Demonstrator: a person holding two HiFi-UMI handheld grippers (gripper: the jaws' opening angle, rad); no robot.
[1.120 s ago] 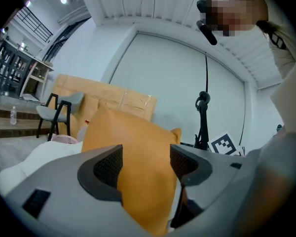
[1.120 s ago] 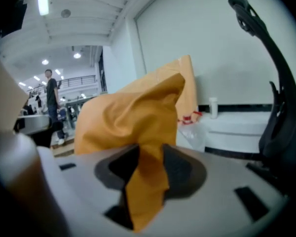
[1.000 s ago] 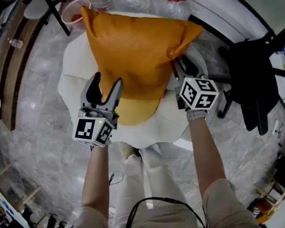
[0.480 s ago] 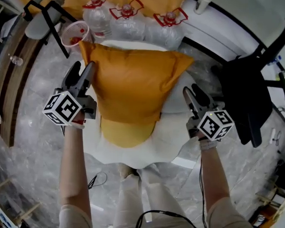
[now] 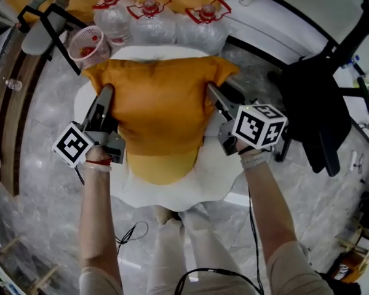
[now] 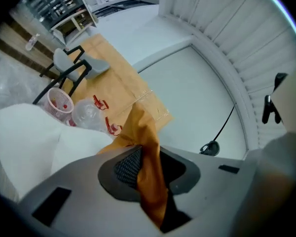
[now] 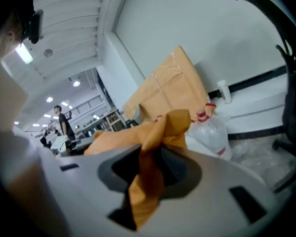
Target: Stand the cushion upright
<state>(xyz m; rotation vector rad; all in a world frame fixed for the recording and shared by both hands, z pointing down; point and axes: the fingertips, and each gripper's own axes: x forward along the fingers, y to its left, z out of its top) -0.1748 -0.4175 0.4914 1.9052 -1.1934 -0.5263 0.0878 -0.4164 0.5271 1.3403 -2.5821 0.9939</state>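
Between the two grippers, on a white padded seat (image 5: 172, 192), sits the orange cushion (image 5: 163, 103). Its broad face is turned toward the head camera and its far edge lies near a row of water bottles (image 5: 150, 23). The left gripper (image 5: 104, 98) has the cushion's left side edge and the right gripper (image 5: 213, 94) its right side edge, roughly level with each other. Both sets of fingers have just been closing. The left gripper view shows a fold of orange fabric (image 6: 149, 167) running down the narrow gap, pressed between the fingers (image 6: 74, 181). The right gripper view shows the same: a bunched seam (image 7: 147, 179) pinched between its fingers (image 7: 217, 191). From above, the fingertips on both sides are tucked against the cushion's bulging flanks and hidden. A paler yellow band at the cushion's near end is probably its lower face, though the steep angle makes that hard to judge. Whether it rests on the seat is unclear. Each gripper view catches only a strip of the cushion; the fingers cut off the rest.
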